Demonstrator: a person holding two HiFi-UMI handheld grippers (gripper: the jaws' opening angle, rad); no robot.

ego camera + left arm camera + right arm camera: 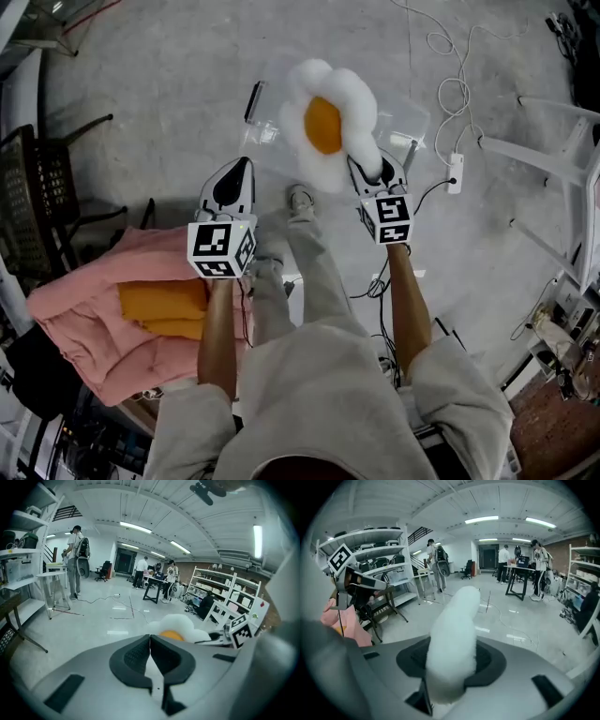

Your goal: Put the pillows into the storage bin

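Seemingly clear bin (pixel 410 114), head view only

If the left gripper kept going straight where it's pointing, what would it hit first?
Probably the bare floor: the left gripper, jaws shut, aims just beside the flower pillow. Depth is unclear, so it might brush the pillow.

Ceiling strip lights (pixel 494 520) brighten the room evenly; gripper views bend and darken at edges.
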